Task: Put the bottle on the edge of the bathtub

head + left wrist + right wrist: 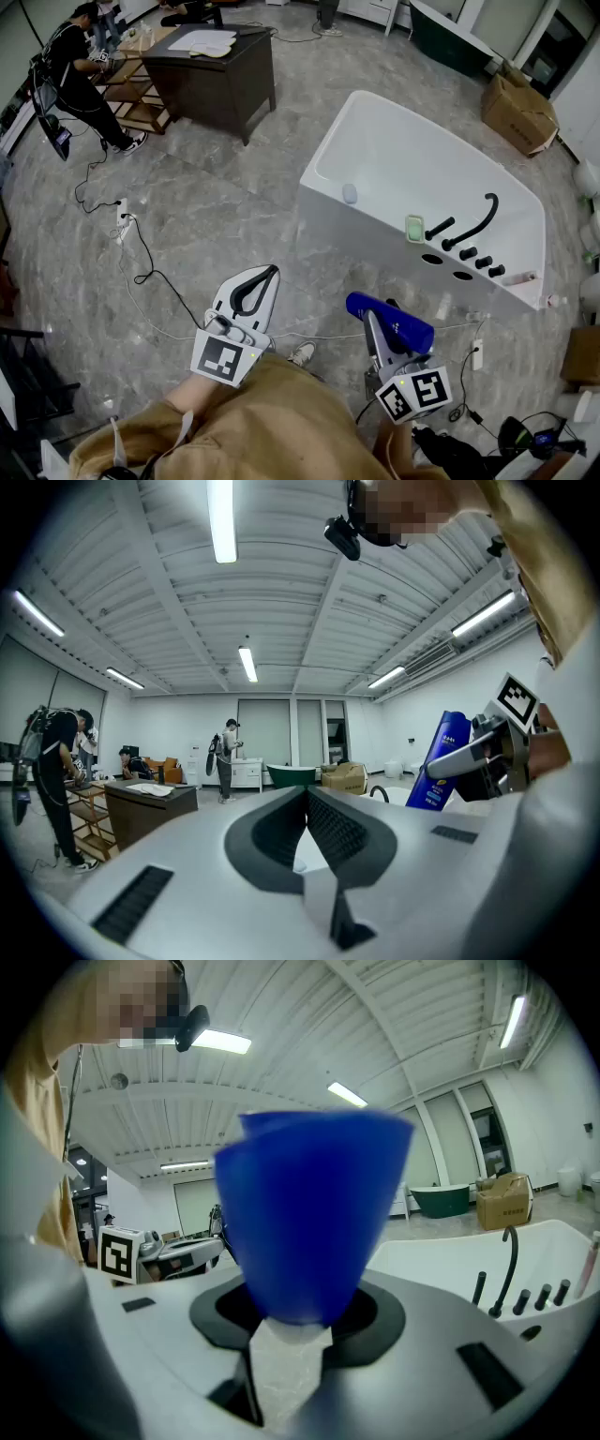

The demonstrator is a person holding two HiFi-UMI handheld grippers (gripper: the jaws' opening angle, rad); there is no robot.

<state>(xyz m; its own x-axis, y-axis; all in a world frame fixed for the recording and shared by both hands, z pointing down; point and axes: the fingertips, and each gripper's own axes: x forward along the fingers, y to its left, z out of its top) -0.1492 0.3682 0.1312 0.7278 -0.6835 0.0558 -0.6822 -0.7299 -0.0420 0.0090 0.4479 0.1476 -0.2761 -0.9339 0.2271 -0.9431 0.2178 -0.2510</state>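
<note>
Tan sleeve (244,422) is noted closest to the head camera, cut off by the bottom edge.

Bathtub (352,258), white, is seen across the grey floor (216,225), its long near wall facing the person. Its far right end is partly cut off towards the frame edge. Open floor is left between the person and this wall, crossed only by a thin white cable (319,334).

Dark desk (211,80) is set well apart at upper left, with a person (80,70) beside it.

Right gripper (382,330) is held low at right, jaws clamped on the blue bottle (389,317), which is carried over the floor, near the tub but not touching it. In the right gripper view the bottle (314,1213) fills the middle and is blurred; its lower end is hidden between the pads.

Left gripper (270,274) is held alongside, jaws brought together with nothing between them.

Black faucet (478,220) is mounted on the tub's deck. A green item (414,228) and a small pale item (349,193) lie on the near rim, too small to identify; bare rim is left between them.
</note>
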